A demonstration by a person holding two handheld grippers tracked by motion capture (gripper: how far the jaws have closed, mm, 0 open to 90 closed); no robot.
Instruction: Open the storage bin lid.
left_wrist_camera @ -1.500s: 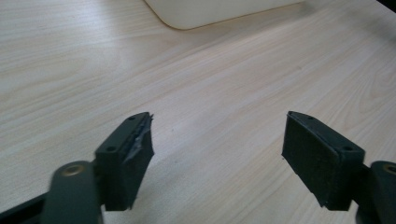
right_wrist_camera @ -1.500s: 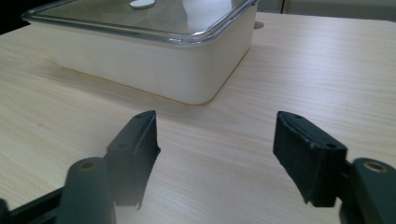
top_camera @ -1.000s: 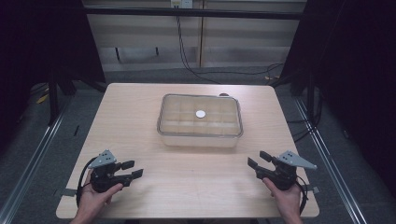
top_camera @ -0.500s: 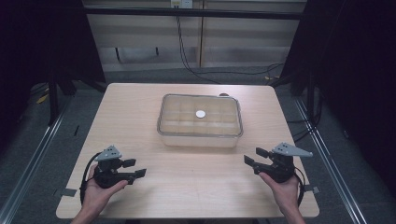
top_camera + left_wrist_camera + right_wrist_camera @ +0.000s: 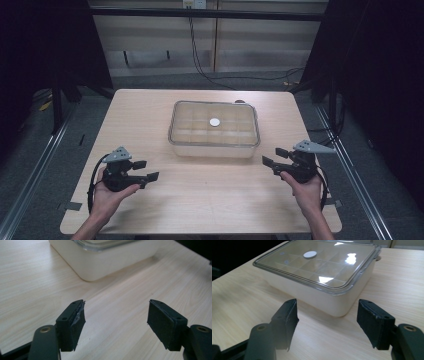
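Centrally on the light wooden table (image 5: 150, 115) sits a cream box (image 5: 214, 131) with a clear lid (image 5: 317, 262), its long axis running left to right across the table, a white round knob (image 5: 215, 122) at the lid's middle and a grid of compartments beneath. Both tools rest near the table's front edge, well apart from the box: the left gripper (image 5: 145, 170) and right gripper (image 5: 272, 157), each with jaws spread wide and holding nothing. Dark curtains flank the room; cables (image 5: 200, 65) trail along the grey floor behind.

Lab test bay: black curtains (image 5: 45, 45), floor rails (image 5: 30, 165), loose cables (image 5: 200, 55).
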